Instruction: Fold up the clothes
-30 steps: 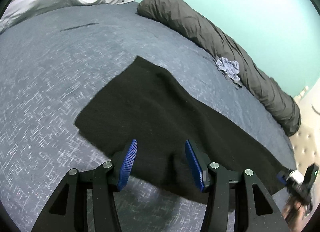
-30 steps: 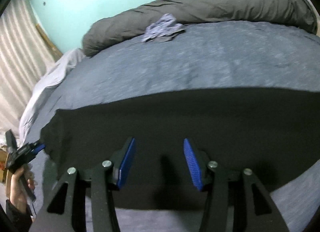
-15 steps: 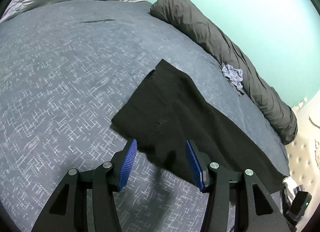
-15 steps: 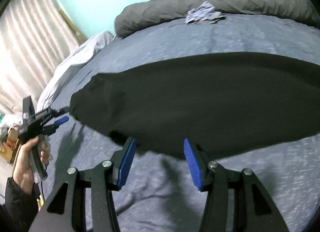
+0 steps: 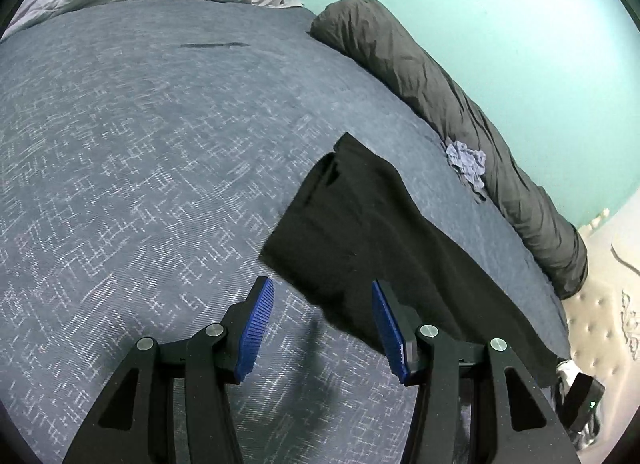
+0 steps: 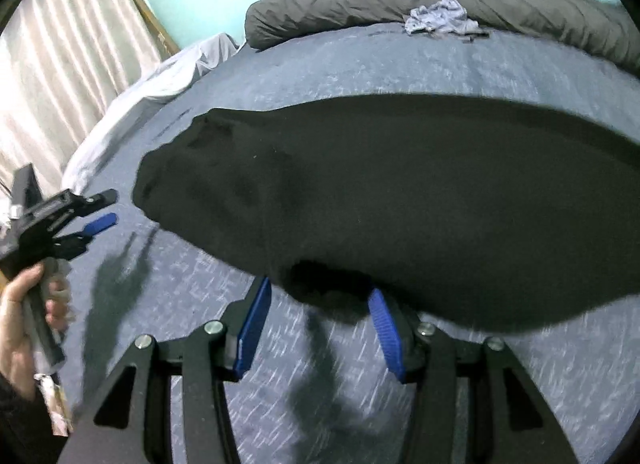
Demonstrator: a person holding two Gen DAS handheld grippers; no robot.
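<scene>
Blue-grey bedding covers the bed (image 5: 160, 184); a black garment (image 6: 400, 192) lies spread flat across it, a rolled grey duvet (image 5: 440, 96) along the far edge. Step in hand, as judged: positioning for a fold grasp. The left gripper (image 5: 322, 328) hovers at the garment's near corner, fingers released, nothing between them. The right gripper (image 6: 320, 328) angles down over the near hem, fingers released, cloth not pinched. Next move calls for lowering both onto the near edge and clenching together.

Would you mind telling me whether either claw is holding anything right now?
Nothing is held: the left claw and right claw are open above the flat black fabric garment.
</scene>
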